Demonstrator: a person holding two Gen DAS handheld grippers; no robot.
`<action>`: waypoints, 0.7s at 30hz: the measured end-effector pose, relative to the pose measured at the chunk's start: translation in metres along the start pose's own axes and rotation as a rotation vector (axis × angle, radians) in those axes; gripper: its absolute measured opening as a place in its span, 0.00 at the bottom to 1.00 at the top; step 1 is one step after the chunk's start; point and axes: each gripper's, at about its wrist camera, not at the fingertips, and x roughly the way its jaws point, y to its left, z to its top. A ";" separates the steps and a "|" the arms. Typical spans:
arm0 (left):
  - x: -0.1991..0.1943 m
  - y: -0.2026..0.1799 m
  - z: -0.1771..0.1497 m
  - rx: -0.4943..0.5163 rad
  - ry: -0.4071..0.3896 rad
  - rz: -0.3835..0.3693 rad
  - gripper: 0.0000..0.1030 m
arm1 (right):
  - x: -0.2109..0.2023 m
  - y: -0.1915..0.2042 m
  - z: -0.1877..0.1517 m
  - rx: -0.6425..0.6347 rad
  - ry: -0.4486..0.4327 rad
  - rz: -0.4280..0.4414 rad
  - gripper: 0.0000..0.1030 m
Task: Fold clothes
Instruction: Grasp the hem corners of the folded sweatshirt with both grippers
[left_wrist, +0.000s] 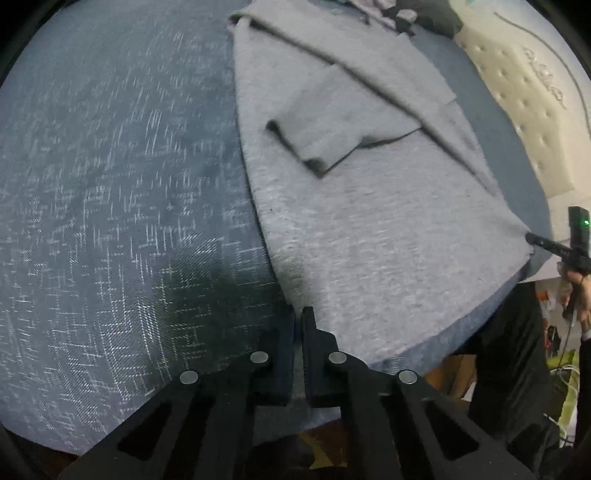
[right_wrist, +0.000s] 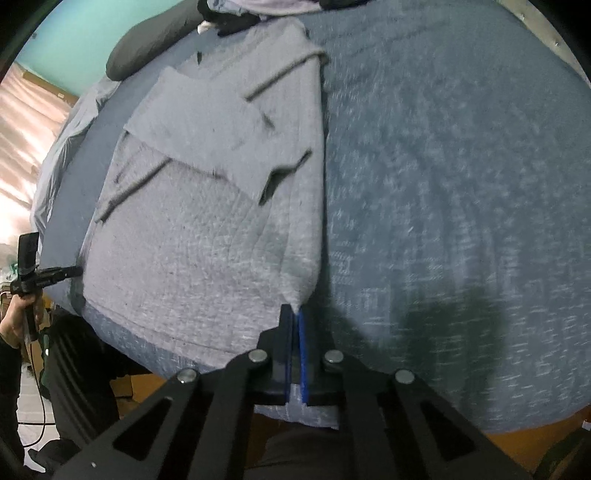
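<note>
A grey knit sweater (left_wrist: 369, 229) (right_wrist: 192, 240) lies flat on the bed, with both sleeves folded across its body. In the left wrist view my left gripper (left_wrist: 298, 314) is shut on the hem's near left corner. My right gripper (right_wrist: 294, 312) is shut on the hem's near right corner, its blue pads pressed together. Each gripper also shows in the other's view: the right gripper (left_wrist: 532, 239) at the sweater's far corner, the left gripper (right_wrist: 75, 272) at the hem's left end. The hem runs along the bed's near edge.
A blue-grey woven bed cover (left_wrist: 110, 184) (right_wrist: 443, 184) spreads wide beside the sweater. A cream tufted mattress (left_wrist: 524, 92) leans at the right. A dark pillow (right_wrist: 147, 48) and a clothes pile (right_wrist: 258, 7) lie at the far end. The person's hands (left_wrist: 580, 295) (right_wrist: 18, 317) hold the handles.
</note>
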 end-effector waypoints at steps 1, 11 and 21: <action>-0.004 -0.004 0.000 0.009 -0.004 -0.007 0.03 | -0.004 -0.001 0.001 -0.001 -0.009 -0.003 0.02; -0.012 -0.002 -0.002 0.024 0.009 -0.009 0.05 | -0.002 -0.019 -0.006 0.024 0.000 -0.026 0.02; -0.003 0.007 0.003 -0.059 0.026 -0.026 0.38 | 0.006 -0.019 -0.009 0.026 0.034 -0.023 0.02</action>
